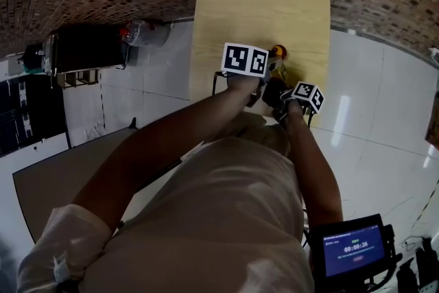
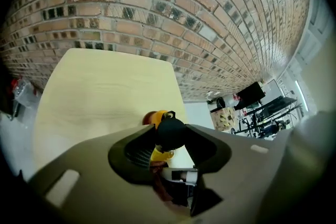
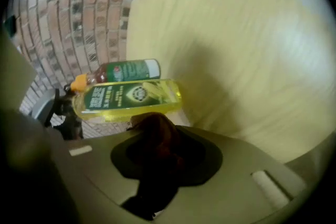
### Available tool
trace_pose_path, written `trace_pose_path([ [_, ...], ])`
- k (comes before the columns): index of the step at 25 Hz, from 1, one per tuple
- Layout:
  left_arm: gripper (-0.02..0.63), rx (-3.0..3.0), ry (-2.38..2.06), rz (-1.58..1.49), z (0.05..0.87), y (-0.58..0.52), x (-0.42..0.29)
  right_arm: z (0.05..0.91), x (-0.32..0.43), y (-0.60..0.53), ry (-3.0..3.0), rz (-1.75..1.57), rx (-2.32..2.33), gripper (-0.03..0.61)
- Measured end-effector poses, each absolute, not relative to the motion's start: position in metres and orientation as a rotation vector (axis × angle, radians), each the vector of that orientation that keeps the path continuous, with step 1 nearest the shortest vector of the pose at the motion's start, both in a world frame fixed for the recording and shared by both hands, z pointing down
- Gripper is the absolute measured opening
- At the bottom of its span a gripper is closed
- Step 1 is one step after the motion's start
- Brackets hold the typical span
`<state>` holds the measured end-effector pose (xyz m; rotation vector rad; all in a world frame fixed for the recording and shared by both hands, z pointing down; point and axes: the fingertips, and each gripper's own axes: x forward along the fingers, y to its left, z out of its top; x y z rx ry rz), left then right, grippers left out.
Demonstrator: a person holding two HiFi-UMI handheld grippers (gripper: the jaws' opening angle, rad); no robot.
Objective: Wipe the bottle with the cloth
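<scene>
Bottle [image 3: 128,98]: yellow liquid, green label, orange cap. It's over the near right part of the bench [image 1: 260,3]; can't tell if it's resting there or lifted. Left gripper [image 2: 169,148] is clamped on it, with the bottle body between the jaws. Right gripper [image 3: 164,150] is pinching a dark brown cloth [image 3: 152,131], and the bunched end is right at the bottle's labelled side. Touching or just short, unclear. My read on progress: setup is done (bottle steadied, cloth in hand). Nothing shows any wiped area, so I'd count the whole wipe along the body as left.
</scene>
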<state>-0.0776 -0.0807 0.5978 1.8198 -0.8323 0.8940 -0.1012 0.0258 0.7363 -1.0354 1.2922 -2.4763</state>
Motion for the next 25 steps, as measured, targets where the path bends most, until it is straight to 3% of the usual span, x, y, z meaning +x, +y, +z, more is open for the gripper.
trace_pose_path([
  [5, 0.192, 1.817, -0.803, 0.843, 0.595, -0.081, -0.073, 0.735, -0.077, 0.032, 1.275, -2.481, -1.027, 0.095],
  [8, 0.279, 1.906, -0.748, 0.825, 0.585, -0.082, -0.064, 0.732, -0.058, 0.031, 1.302, -2.444, -1.06, 0.095],
  [12, 0.299, 2.042, -0.663, 0.91, 0.574, -0.079, -0.064, 0.736, -0.039, 0.031, 1.33, -2.411, -1.13, 0.095],
  [19, 0.332, 2.511, -0.426, 1.569, 0.561, -0.08, -0.088, 0.731, -0.033, 0.041, 1.386, -2.398, -1.167, 0.097],
  [25, 0.333, 2.972, 0.24, 2.178, 0.57, -0.077, -0.069, 0.725, -0.032, 0.052, 1.432, -2.371, -1.162, 0.097],
])
